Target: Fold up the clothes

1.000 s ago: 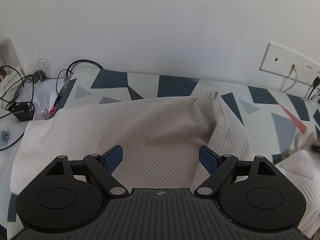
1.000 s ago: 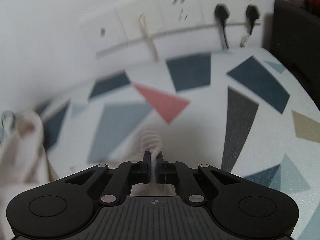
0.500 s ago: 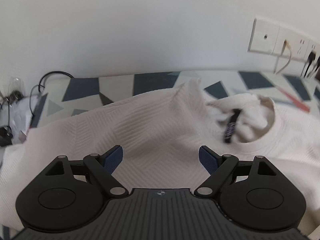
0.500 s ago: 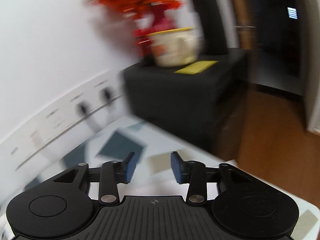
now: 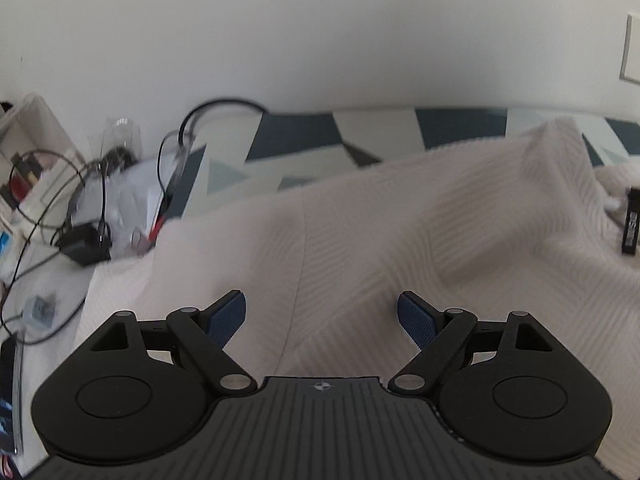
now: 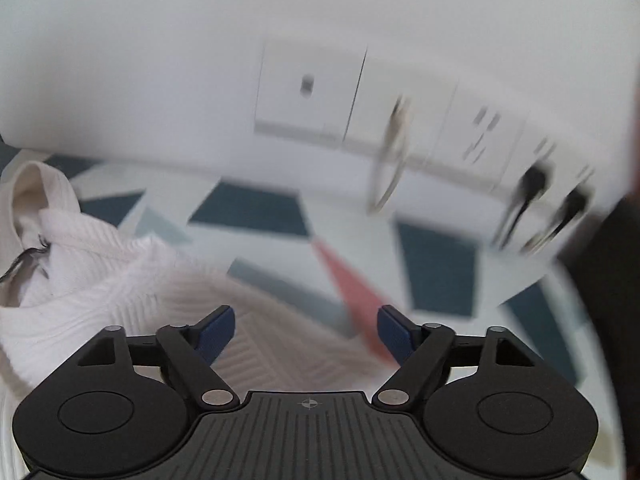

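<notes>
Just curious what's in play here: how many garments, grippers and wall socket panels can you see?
Cream sweater: 1
Hand-held grippers, left hand-held gripper and right hand-held gripper, both open: 2
Wall socket panels: about 4, blurred
Total: about 7

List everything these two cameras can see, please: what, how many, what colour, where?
sweater: one, cream, ribbed, spread rumpled over the table; collar at far left of right view
label: one, black, inside the collar
table: one, white with navy, grey and red triangles
wall: white, behind the table
sockets: a white row on the wall, two black plugs in, blurred
cables: several, black, tangled at the table's left end
adapter: one, black, among the cables
left claw: black, blue pads, open above the sweater
right claw: same, open over the sweater's edge
</notes>
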A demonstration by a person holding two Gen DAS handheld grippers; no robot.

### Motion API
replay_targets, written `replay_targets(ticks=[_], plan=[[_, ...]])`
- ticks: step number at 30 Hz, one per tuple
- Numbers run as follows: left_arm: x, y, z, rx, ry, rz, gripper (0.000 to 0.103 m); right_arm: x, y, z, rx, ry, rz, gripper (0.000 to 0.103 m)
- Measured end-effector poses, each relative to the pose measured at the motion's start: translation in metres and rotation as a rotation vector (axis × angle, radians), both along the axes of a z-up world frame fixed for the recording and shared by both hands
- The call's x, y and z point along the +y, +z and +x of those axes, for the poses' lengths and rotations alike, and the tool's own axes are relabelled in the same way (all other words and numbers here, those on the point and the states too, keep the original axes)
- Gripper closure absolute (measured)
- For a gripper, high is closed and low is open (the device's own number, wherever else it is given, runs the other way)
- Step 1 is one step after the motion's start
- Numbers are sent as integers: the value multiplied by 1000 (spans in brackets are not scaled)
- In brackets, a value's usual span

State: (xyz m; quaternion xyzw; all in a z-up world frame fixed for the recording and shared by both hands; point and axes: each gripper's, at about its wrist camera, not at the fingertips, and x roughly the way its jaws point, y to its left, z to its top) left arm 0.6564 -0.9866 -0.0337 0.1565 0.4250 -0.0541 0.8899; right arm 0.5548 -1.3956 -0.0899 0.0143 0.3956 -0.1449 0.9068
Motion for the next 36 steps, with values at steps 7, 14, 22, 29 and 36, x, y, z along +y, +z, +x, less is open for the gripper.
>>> replay_targets(ticks=[7, 14, 22, 29, 36], plan=[[-22, 10, -13, -16, 17, -95, 18, -10, 0, 2, -16, 27, 38, 99], [-74, 24, -7, -122, -54, -79, 18, -80, 21, 6, -206, -389, -14, 99], [-51, 12, 10, -104, -6, -6, 18, -51, 26, 13, -220, -275, 20, 63], [26, 23, -12, -6, 168, -124, 18, 39, 28, 62, -201, 192, 367, 63], [95, 16, -55, 154, 326, -371, 18, 65, 15, 115, -156, 185, 477, 58]])
